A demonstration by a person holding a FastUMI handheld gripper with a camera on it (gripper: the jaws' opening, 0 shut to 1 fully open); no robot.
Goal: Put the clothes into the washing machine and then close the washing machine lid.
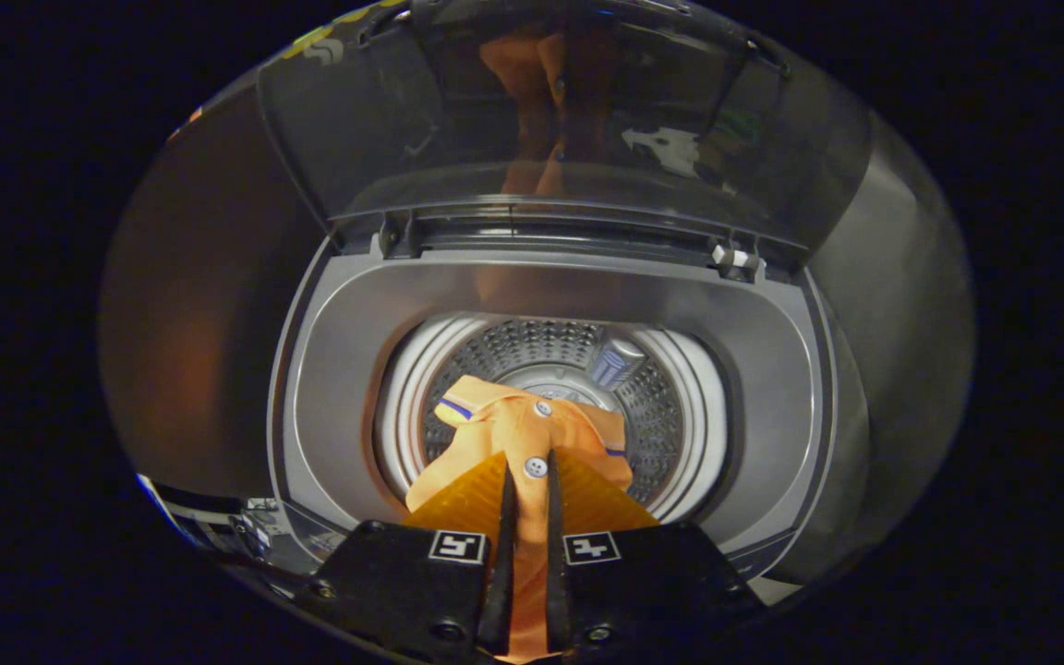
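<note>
An orange polo shirt (513, 429) with white buttons and a blue-trimmed collar hangs over the drum opening of a top-loading washing machine (329, 369). My gripper (529, 476) is shut on the shirt's button placket, both fingers pressing the cloth between them. The collar end droops just ahead of the fingertips, above the perforated steel drum (661, 406). The machine's transparent lid (587, 111) stands raised upright at the back, beyond the drum, and it mirrors the orange cloth.
A grey plastic rim (772, 388) rings the drum opening. The lid's hinges (735, 260) sit along the back edge of the rim. Dark booth walls flank the machine on both sides.
</note>
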